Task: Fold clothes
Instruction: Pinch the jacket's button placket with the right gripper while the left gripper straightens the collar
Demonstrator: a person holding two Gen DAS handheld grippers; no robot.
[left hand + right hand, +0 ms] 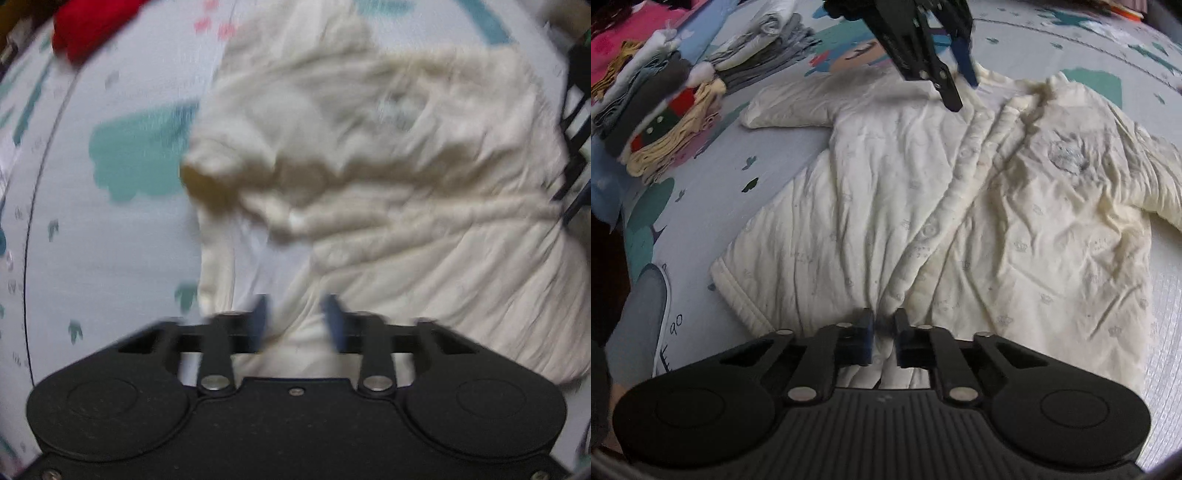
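Pinching cream jacket (960, 206) hem, right gripper (884, 332); mat (1167, 332) bare rightward.

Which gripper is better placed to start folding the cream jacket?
Probably the right gripper: its fingers pinch the cream jacket at the bottom hem, mid-front. The left gripper sits at the collar end, its grip blurred.

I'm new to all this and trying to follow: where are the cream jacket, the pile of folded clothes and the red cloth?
cream jacket (871, 206): right wrist view, left front panel.
pile of folded clothes (665, 122): right wrist view, side of stack.
red cloth (88, 26): left wrist view, its middle.
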